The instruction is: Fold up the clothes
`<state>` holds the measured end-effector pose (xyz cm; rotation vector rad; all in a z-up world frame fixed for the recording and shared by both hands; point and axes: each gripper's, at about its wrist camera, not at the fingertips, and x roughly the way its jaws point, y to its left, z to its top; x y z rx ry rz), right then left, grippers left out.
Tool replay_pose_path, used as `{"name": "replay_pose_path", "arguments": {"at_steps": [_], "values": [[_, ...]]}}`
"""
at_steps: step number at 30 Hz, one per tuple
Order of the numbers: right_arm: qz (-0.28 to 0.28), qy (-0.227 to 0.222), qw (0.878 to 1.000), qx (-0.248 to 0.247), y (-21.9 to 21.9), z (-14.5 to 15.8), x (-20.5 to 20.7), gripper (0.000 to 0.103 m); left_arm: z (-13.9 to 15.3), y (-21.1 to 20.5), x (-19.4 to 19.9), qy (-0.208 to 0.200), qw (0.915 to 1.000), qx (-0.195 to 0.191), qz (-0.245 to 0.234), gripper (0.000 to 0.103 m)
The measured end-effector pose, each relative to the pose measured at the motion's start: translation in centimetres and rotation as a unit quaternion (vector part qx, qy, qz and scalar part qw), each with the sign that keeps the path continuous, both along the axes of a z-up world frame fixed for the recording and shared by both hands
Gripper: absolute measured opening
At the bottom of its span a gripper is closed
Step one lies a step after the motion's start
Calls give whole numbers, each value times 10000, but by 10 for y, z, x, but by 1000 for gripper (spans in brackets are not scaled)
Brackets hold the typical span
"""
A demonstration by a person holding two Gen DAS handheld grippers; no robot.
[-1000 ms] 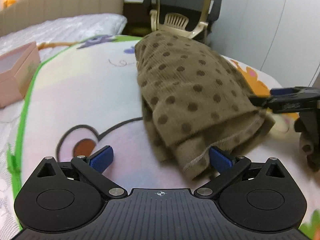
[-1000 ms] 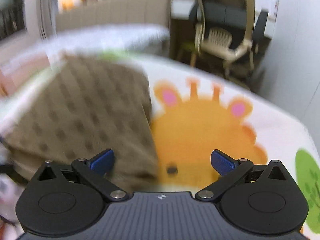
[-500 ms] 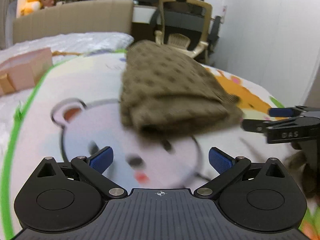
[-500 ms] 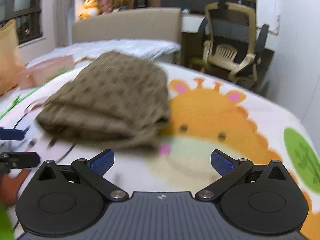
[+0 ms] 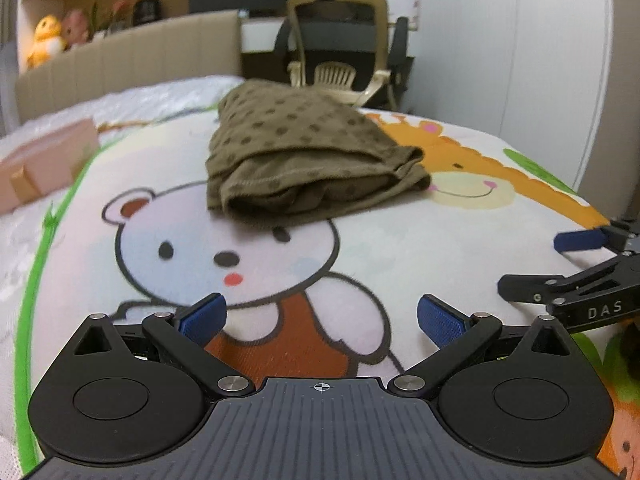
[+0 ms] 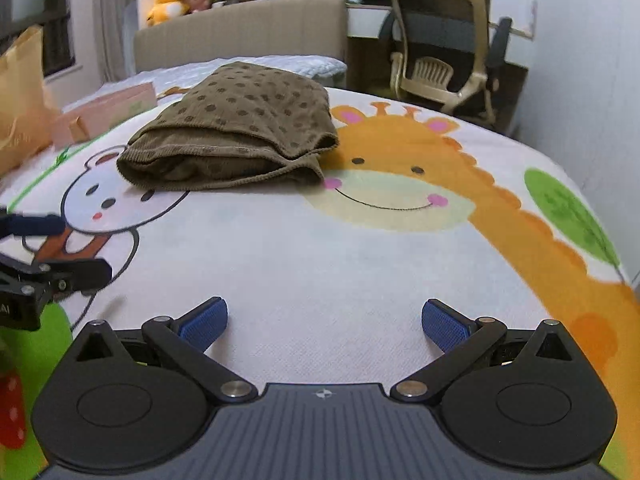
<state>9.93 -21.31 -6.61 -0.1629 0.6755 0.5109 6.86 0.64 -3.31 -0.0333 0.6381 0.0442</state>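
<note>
Garment point(image 5: 304, 156): brown, dotted, lying in a compact stack of layers on the blanket point(image 5: 360, 248); its near edge covers the top of the printed bear's head, its right corner touches the giraffe's cheek.
Fold state: several layers show at the near open edge; the top layer sits a little askew, its hem not lined up with the one below.
Left gripper point(image 5: 320, 320): released, blue pads wide apart, nothing between them, low over the bear print and well short of the garment.
Right gripper point(image 6: 324, 320): likewise spread and empty, over bare blanket in front of the giraffe's mouth, also apart from the garment.
Progress: this piece looks essentially folded, since neither tool touches it and it rests in a tidy pile.
Left to do: perhaps squaring the loose right corner; no other clothes are in view, so I cannot tell whether more wait.
Surroundings: pink box point(image 6: 108, 112) beyond the blanket's left edge, chair point(image 6: 440, 68) behind.
</note>
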Motion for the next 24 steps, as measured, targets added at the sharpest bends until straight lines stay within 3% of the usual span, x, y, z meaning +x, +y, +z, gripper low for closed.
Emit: {"name": "replay_pose_path", "arguments": {"at_steps": [24], "values": [[10, 0, 10000, 4, -1, -1, -2, 103, -2, 0, -1, 13, 10000, -58, 29, 103]]}}
